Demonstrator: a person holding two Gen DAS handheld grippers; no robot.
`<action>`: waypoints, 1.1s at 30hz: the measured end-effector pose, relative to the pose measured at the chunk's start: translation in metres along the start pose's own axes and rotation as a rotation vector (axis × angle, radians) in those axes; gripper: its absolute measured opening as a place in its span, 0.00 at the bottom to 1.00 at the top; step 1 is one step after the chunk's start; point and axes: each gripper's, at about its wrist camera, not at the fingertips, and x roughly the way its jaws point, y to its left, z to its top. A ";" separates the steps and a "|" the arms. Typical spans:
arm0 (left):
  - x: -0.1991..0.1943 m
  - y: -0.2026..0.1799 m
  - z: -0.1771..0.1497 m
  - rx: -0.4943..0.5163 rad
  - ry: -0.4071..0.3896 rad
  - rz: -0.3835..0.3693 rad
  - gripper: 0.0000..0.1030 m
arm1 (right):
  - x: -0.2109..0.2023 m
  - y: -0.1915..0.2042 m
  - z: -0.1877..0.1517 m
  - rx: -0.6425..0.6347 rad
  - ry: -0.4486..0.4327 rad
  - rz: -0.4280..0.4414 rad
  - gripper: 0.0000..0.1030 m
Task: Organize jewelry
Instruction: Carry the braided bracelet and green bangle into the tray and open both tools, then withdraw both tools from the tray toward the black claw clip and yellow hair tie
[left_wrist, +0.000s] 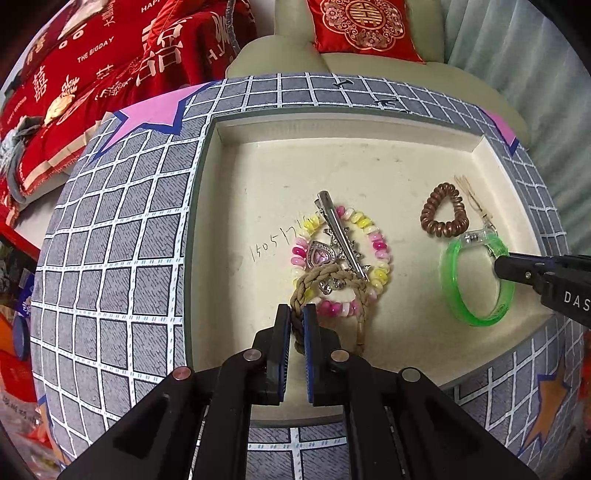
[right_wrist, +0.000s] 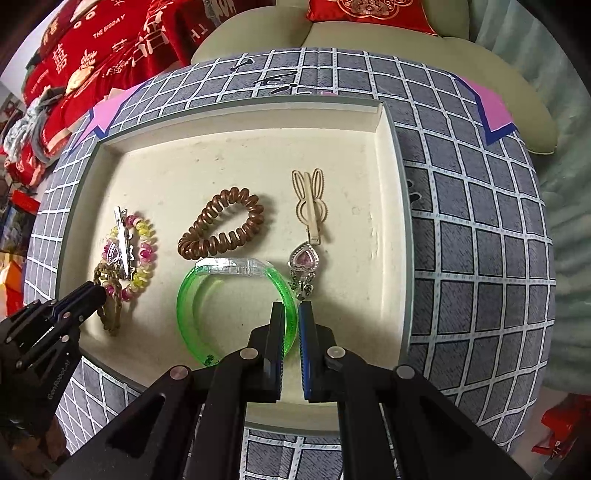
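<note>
A cream tray (left_wrist: 369, 155) holds the jewelry. My left gripper (left_wrist: 297, 314) is shut on a tan braided rope bracelet (left_wrist: 325, 277), which lies under a pink and yellow bead bracelet (left_wrist: 376, 240), a silver hair clip (left_wrist: 340, 229) and a heart pendant (left_wrist: 319, 256). My right gripper (right_wrist: 292, 310) is shut on the rim of a green translucent bangle (right_wrist: 184, 295); it also shows in the left wrist view (left_wrist: 498, 269). A brown coil hair tie (right_wrist: 221, 229), a cream rabbit clip (right_wrist: 310, 199) and a second heart pendant (right_wrist: 304, 260) lie nearby.
The tray sits on a round grey grid-patterned cushion (left_wrist: 110, 240) with pink star patches (left_wrist: 155, 110). A beige sofa (left_wrist: 288, 48) with red cushions (left_wrist: 362, 26) and red fabric (left_wrist: 92, 66) stands behind it.
</note>
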 end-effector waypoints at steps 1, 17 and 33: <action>0.000 -0.001 0.000 0.004 0.001 0.004 0.16 | 0.001 0.000 0.000 0.007 0.003 0.002 0.08; -0.008 -0.006 -0.003 0.042 -0.009 0.027 0.16 | -0.010 -0.015 -0.004 0.092 -0.021 0.088 0.52; -0.022 -0.006 0.000 0.051 -0.049 0.018 0.17 | -0.036 -0.021 -0.014 0.171 -0.097 0.176 0.78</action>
